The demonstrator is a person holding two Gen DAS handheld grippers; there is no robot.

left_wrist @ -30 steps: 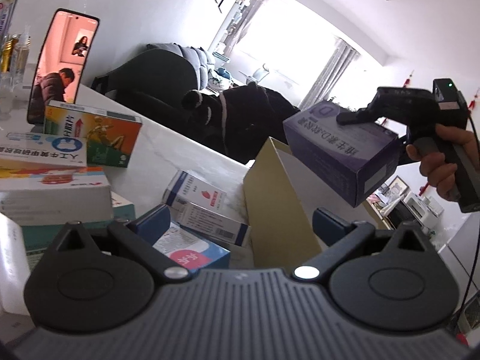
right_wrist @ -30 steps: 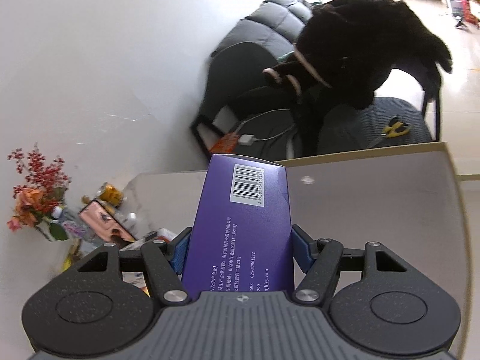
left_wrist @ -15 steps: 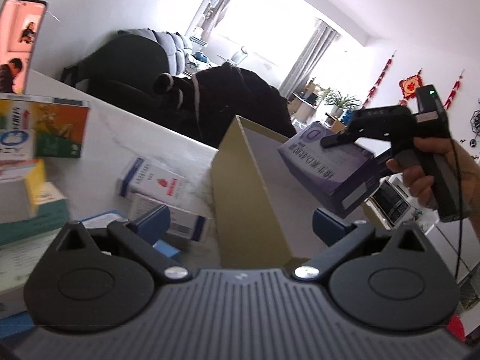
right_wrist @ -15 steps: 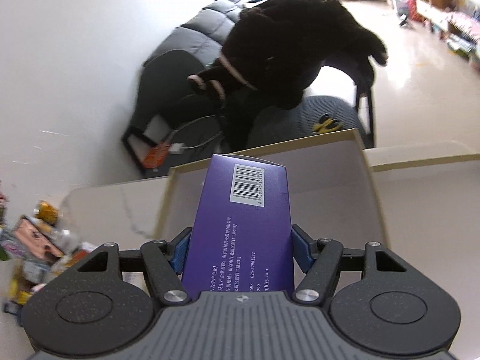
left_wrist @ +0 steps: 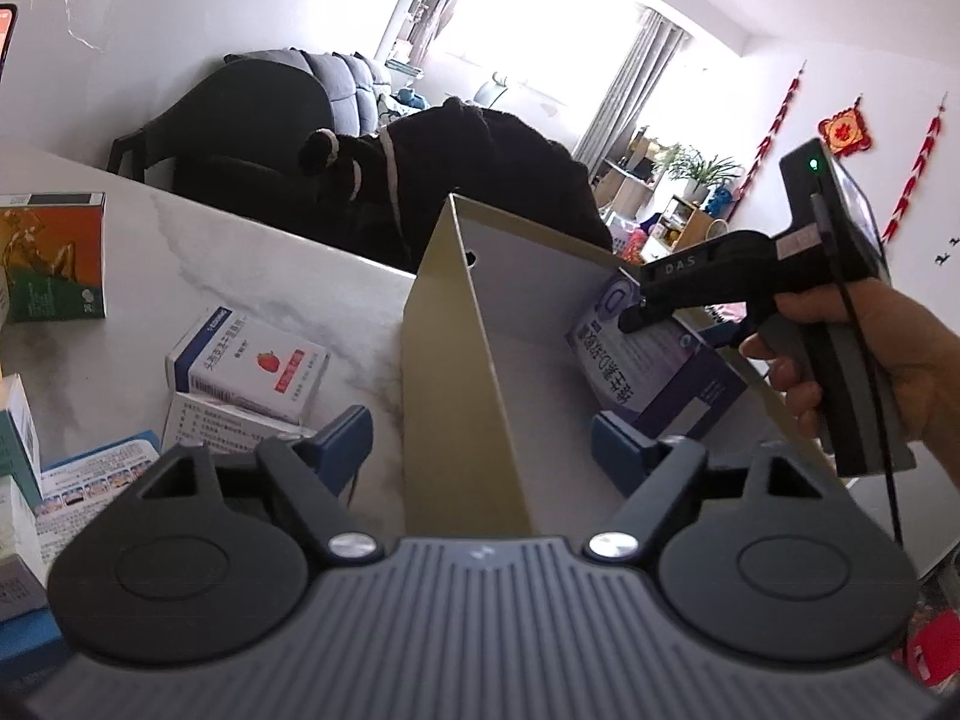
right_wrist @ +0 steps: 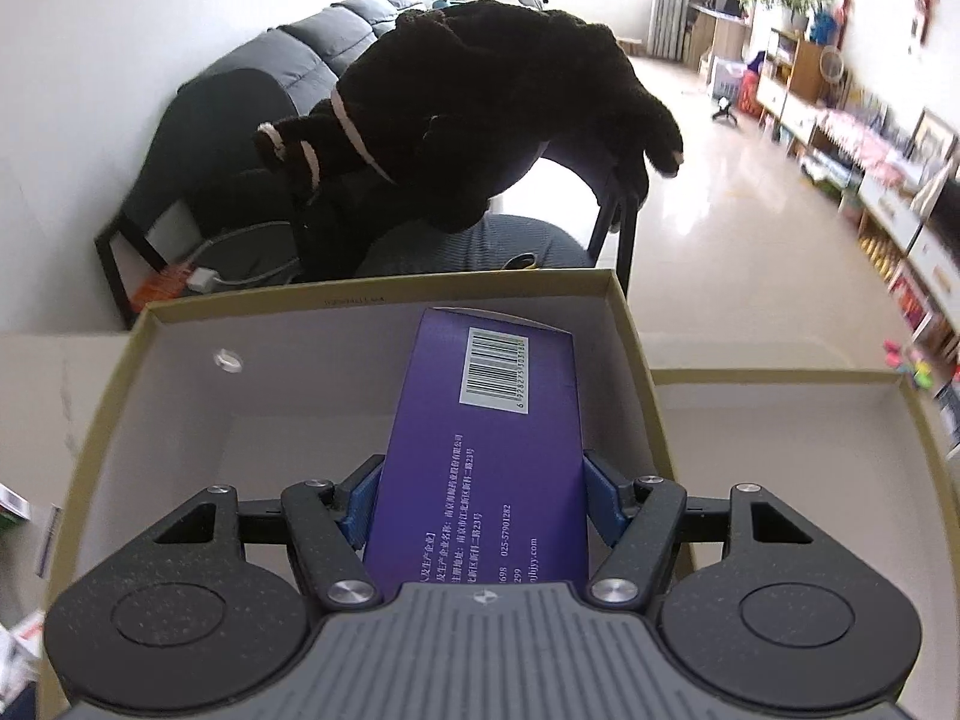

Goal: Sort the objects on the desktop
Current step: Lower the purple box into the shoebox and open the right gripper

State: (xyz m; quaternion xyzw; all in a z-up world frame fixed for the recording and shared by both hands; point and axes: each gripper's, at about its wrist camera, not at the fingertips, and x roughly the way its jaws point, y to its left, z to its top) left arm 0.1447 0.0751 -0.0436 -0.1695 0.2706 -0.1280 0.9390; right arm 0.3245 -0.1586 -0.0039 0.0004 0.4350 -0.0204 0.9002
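- The right claw (right_wrist: 483, 495) clamps a purple box (right_wrist: 486, 438) between its blue pads, held by a hand (left_wrist: 864, 360) on the pistol grip.
- The purple box hangs tilted inside an open cardboard box (right_wrist: 384, 288), its barcode end pointing at the far wall; whether it touches the floor of the cardboard box cannot be told.
- The left claw (left_wrist: 480, 438) is closing with its jaws either side of the cardboard box's near corner (left_wrist: 456, 360), the pads not pressing on it.
- On the marble table (left_wrist: 240, 258), left of the cardboard box, lie several small medicine cartons: a white one with a strawberry (left_wrist: 249, 369) stacked on another, and an orange and green one (left_wrist: 54, 258) standing further back.
- A black plush toy (right_wrist: 480, 108) is draped over a chair behind the table.
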